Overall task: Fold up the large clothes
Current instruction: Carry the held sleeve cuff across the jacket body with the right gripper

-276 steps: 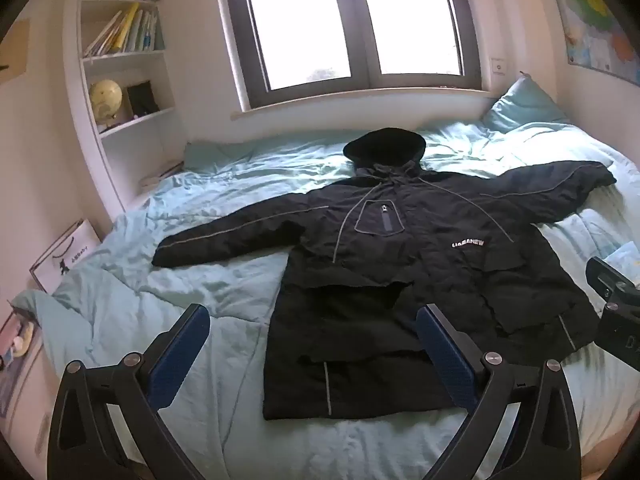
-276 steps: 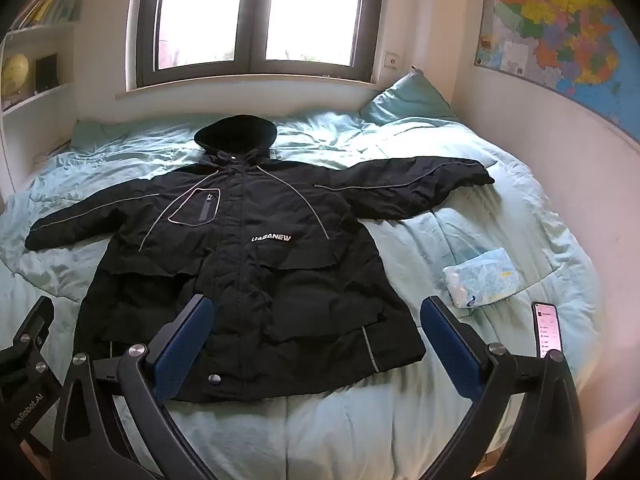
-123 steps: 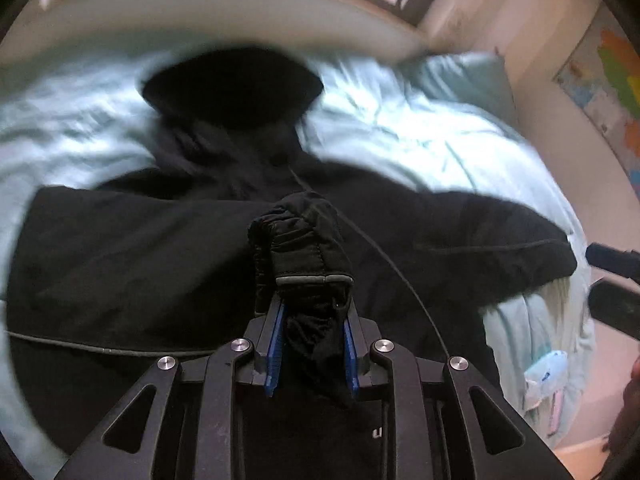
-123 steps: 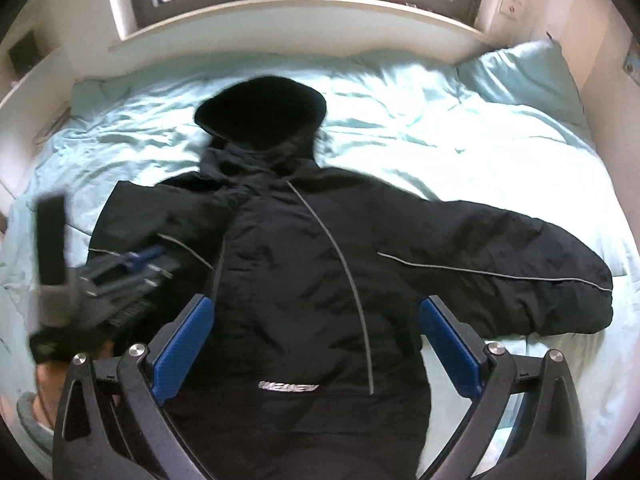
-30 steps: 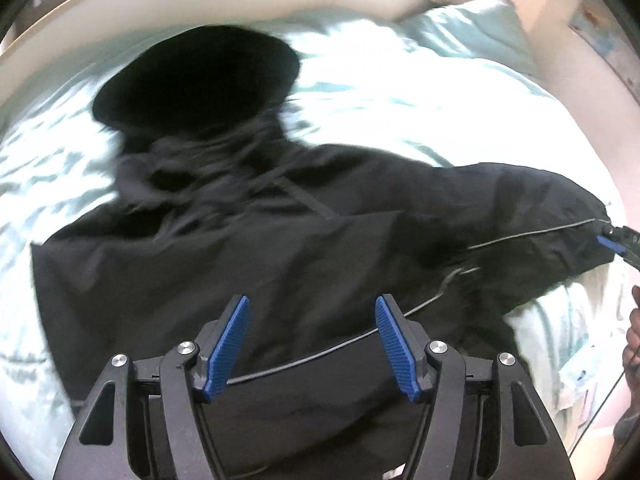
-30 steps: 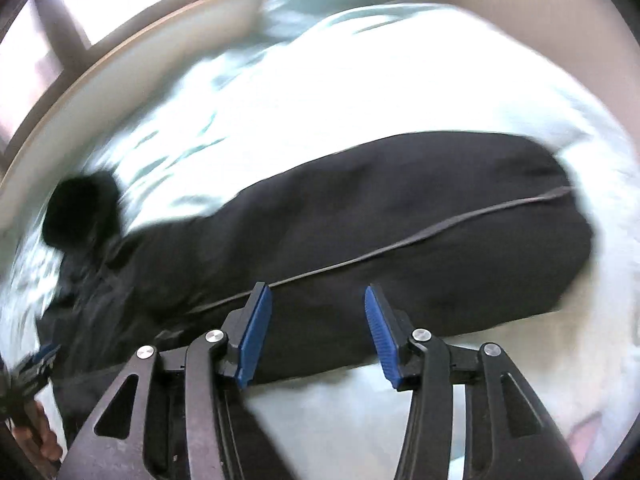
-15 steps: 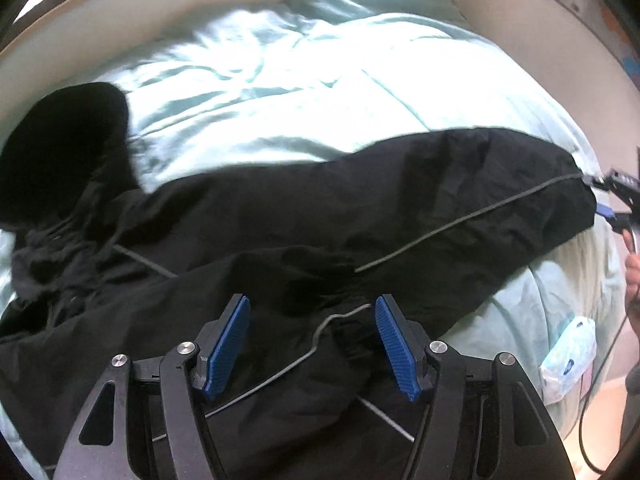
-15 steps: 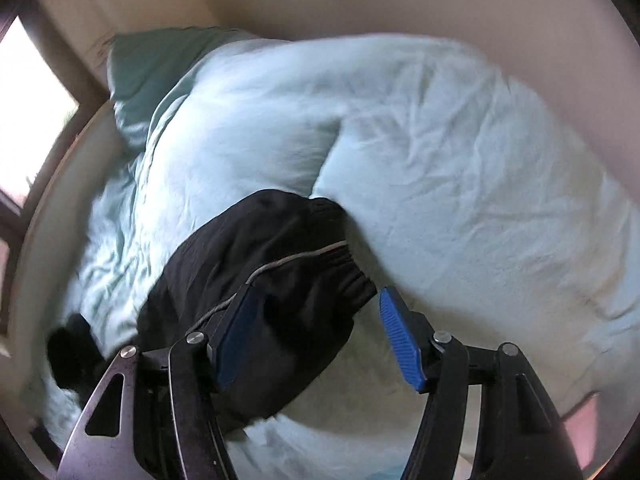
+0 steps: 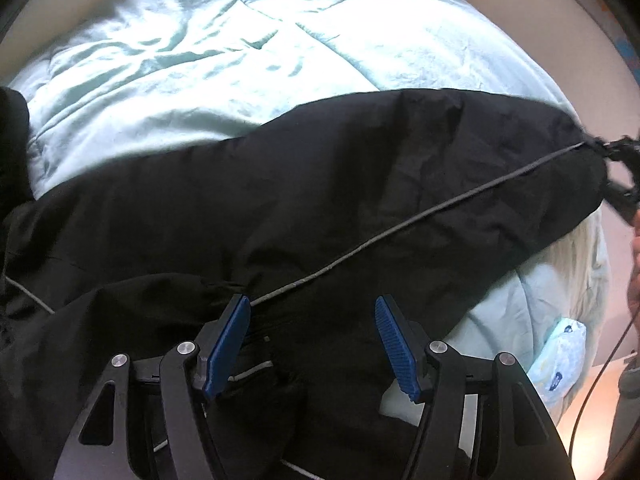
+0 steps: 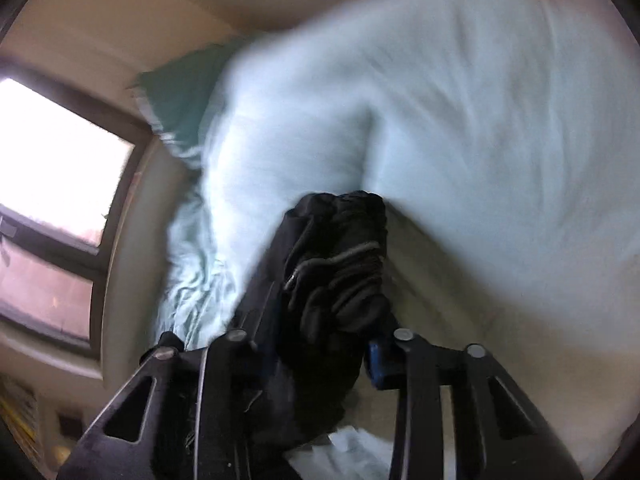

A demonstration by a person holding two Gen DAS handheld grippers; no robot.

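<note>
A large black jacket [image 9: 280,208] lies on the pale blue bed. Its right sleeve [image 9: 460,168] stretches toward the right edge of the left wrist view, with a grey piping line along it. My left gripper [image 9: 314,340] is open and empty just above the jacket's body, near the sleeve's base. My right gripper [image 10: 320,348] is shut on the sleeve's bunched cuff [image 10: 340,264], lifted off the bed. It also shows in the left wrist view [image 9: 616,168] at the sleeve's end.
The blue duvet [image 9: 240,52] covers the bed. A teal pillow [image 10: 180,96] lies by the window [image 10: 52,160]. A pale blue packet [image 9: 560,364] lies at the bed's right edge. A cable hangs at the far right.
My right gripper has closed on the sleeve cuff and lifted it. My left gripper has moved a little closer to the sleeve's base and stays open.
</note>
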